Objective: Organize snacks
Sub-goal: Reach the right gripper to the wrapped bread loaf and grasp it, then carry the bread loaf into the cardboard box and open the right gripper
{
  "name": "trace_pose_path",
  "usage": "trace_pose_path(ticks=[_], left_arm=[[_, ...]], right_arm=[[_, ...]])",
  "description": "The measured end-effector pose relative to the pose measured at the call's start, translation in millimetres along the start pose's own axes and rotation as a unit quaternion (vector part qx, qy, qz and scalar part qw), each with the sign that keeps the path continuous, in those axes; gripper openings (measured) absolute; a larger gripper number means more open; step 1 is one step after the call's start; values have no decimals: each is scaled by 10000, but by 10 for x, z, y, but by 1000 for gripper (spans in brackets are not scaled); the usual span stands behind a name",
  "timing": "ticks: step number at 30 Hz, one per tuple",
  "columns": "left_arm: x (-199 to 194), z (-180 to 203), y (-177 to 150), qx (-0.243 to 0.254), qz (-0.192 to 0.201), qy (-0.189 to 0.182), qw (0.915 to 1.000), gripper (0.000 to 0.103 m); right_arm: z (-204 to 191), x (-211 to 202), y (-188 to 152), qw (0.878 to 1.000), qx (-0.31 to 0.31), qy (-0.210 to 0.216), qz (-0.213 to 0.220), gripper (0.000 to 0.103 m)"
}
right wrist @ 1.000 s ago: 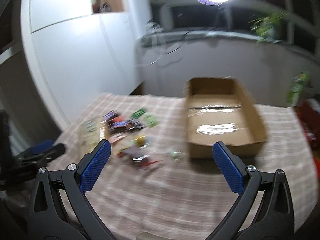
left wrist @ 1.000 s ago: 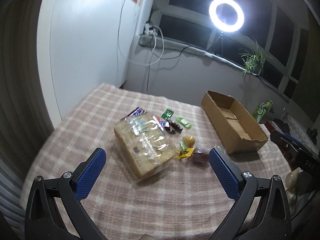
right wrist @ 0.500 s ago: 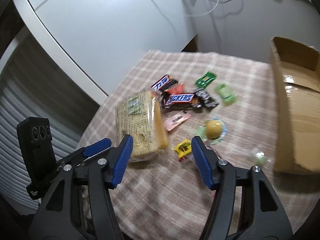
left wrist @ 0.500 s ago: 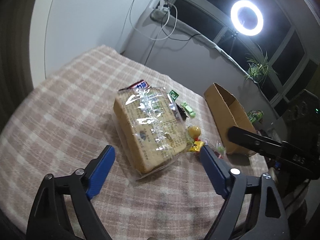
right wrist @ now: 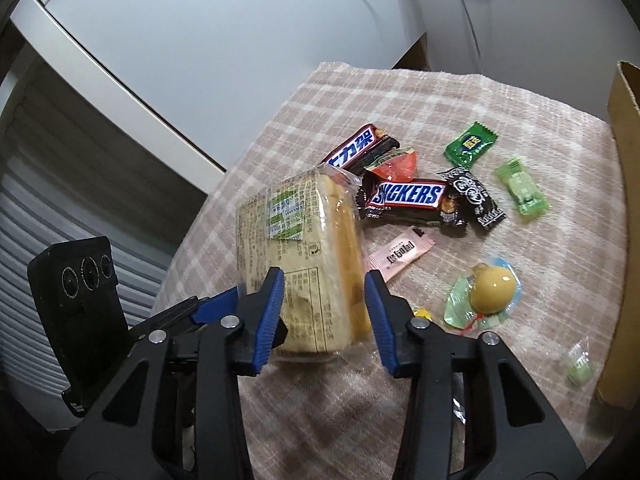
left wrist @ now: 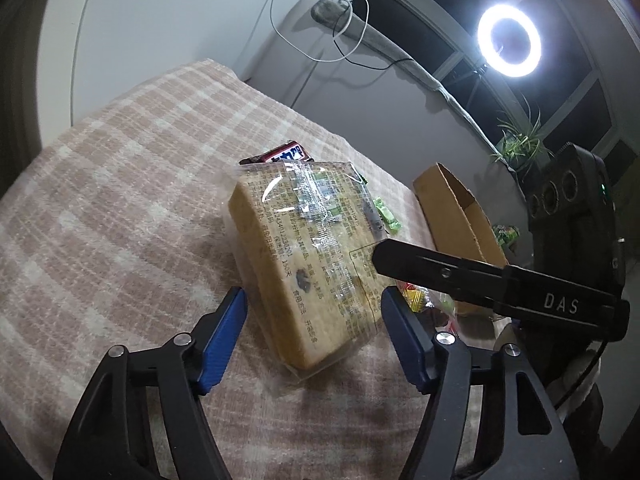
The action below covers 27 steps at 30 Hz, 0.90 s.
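Note:
A large clear-wrapped pack of tan biscuits (left wrist: 304, 256) lies on the checked cloth (left wrist: 120, 200). My left gripper (left wrist: 314, 334) is open, its blue pads on either side of the pack's near end. My right gripper (right wrist: 324, 312) is open and straddles the same pack (right wrist: 296, 248) from the other side; its black finger (left wrist: 460, 272) crosses the left wrist view. Whether any pad touches the wrapper I cannot tell. Snickers bars (right wrist: 408, 196), green candies (right wrist: 520, 192), a pink sachet (right wrist: 400, 256) and a yellow jelly cup (right wrist: 492, 288) lie beyond.
An open cardboard box (left wrist: 456, 216) stands at the right of the table; its wall shows in the right wrist view (right wrist: 624, 160). A small green candy (right wrist: 578, 368) lies near the box. A ring light (left wrist: 508, 40) and a plant (left wrist: 520, 144) stand behind.
Both grippers have moved in close to the biscuit pack and narrowed their jaws around it. The right gripper swung from facing the box to the pack.

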<state>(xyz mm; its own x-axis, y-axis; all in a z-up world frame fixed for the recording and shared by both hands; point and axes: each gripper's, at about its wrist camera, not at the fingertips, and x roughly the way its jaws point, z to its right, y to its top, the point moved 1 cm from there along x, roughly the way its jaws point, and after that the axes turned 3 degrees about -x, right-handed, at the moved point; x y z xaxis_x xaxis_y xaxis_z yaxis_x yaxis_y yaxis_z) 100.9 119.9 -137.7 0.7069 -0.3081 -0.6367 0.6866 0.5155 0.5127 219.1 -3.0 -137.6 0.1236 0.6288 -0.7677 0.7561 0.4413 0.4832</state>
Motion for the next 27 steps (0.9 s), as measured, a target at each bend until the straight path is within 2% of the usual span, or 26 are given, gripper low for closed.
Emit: trace_pose_path(ticks=[7,14,27], left_arm=[[56,-25,18,24,7,-60,10000,57],[66,33,16,216,83,71,9997,56],[-20,366,58,601,270,62,9978,56]], right_arm=[[-5,51,25,10000,-4,32,-56,43],[-34,13,6,10000,-16,27,9,39],[56,-510,-57,9987,54,-26,497,39]])
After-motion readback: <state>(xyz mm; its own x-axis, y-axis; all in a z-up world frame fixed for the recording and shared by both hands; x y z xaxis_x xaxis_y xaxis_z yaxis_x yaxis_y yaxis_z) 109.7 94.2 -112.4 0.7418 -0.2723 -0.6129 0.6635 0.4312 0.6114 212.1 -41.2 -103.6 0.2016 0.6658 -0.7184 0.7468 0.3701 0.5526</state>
